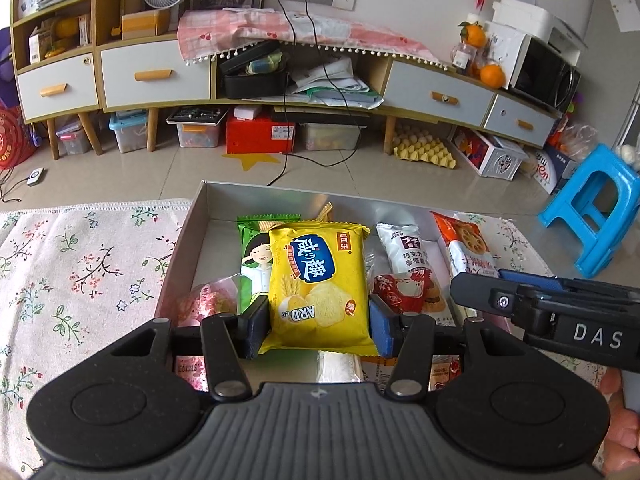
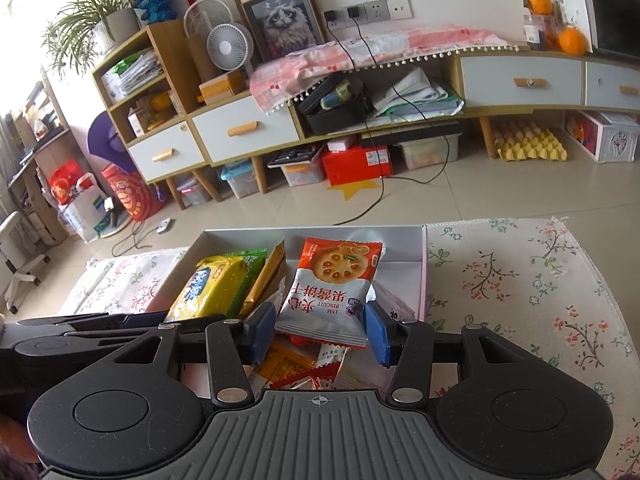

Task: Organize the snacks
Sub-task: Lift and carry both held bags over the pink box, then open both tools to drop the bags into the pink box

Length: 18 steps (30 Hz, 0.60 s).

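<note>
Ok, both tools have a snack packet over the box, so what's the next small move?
Probably lower both a little, then release. The left tool pinches the yellow packet and the right tool the jam biscuit packet, each above snacks already lying in the box, so they look ready to be set down.

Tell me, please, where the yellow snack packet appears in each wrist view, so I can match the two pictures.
Left wrist view: the yellow snack packet is at centre, between the left gripper's pads.
Right wrist view: it lies left of centre, in the box.
Shared landmark: the red box under the cabinet.
</note>
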### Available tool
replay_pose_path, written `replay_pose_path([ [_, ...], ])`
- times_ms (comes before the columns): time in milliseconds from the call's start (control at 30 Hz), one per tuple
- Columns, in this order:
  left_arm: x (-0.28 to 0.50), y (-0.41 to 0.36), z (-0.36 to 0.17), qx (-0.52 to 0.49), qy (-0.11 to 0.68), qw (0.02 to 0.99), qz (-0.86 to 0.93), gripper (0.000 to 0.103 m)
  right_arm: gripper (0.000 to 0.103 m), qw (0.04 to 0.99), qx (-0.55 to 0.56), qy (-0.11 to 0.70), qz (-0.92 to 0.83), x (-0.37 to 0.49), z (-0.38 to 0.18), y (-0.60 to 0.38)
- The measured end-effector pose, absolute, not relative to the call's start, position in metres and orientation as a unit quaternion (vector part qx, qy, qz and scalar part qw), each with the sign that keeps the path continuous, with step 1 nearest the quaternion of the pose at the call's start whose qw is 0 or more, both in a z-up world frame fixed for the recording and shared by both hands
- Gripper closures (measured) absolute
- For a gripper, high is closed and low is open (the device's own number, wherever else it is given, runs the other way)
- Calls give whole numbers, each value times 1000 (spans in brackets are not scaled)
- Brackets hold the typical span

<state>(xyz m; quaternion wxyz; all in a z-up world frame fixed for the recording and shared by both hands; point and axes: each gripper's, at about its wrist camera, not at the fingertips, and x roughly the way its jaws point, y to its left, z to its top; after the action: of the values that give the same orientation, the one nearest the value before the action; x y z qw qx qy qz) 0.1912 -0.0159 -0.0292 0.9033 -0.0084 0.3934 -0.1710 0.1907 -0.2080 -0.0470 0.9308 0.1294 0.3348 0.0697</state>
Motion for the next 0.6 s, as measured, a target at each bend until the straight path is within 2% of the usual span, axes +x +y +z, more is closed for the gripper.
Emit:
replay_pose_path([
  [133, 191, -17, -29, -4, 386, 906, -174, 53, 55, 931, 127, 336, 67, 193, -47, -208],
  [200, 191, -19, -27, 0, 381, 908, -173, 48, 52, 931, 130, 336, 63, 194, -47, -210],
  [233, 190, -19, -26, 1, 379, 909, -174, 41, 52, 930, 133, 338, 62, 195, -47, -211],
  [300, 190, -20, -25, 4, 375, 910, -175, 39, 46, 928, 142, 340, 59, 196, -47, -213],
  [400, 189, -20, -23, 6, 375, 909, -179, 35, 44, 928, 142, 340, 56, 195, -45, -215],
  [500, 186, -20, -21, 11, 371, 911, -182, 29, 35, 928, 143, 339, 53, 192, -43, -216],
  [600, 182, -18, -19, 15, 373, 910, -183, 26, 34, 928, 144, 340, 51, 188, -42, -217],
])
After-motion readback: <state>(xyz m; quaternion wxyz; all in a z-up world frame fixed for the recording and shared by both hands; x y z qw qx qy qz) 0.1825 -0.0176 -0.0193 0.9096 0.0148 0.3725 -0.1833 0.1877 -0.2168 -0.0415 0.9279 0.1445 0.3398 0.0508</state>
